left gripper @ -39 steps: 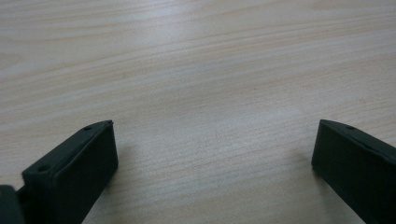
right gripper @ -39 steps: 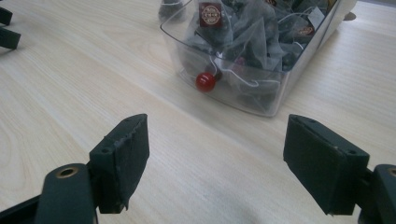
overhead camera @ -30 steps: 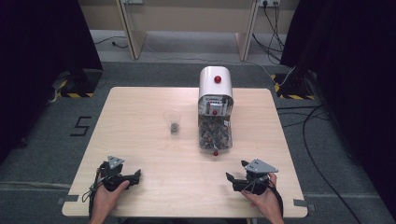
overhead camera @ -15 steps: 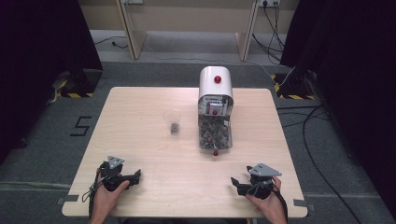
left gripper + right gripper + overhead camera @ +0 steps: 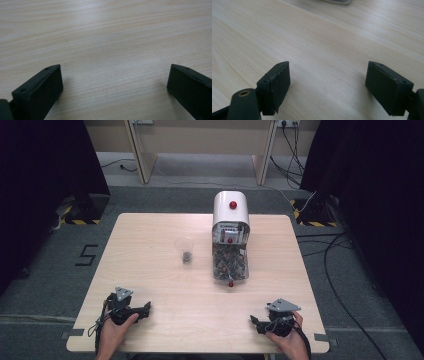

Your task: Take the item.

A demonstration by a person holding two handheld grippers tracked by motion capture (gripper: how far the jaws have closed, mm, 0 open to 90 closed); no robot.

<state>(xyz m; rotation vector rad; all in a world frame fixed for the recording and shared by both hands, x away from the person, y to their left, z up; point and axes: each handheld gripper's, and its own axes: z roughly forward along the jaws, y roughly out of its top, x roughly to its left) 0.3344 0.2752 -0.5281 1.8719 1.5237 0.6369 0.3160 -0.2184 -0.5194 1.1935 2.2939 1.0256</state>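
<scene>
A white dispenser with a red knob on top and a clear bin of dark pieces stands at the middle back of the wooden table. To its left is a small clear cup with a few dark pieces in the bottom. My left gripper rests low on the table near the front left, open, with bare wood between its jaws. Near the front right my right gripper also lies low and open, nothing between its jaws.
A small red piece lies on the table just in front of the dispenser. Cables run over the grey floor to the right. A "5" is marked on the floor at the left. Dark curtains stand on both sides.
My right gripper has drawn back toward the table's front edge and a little to the right. The left gripper has barely moved.
</scene>
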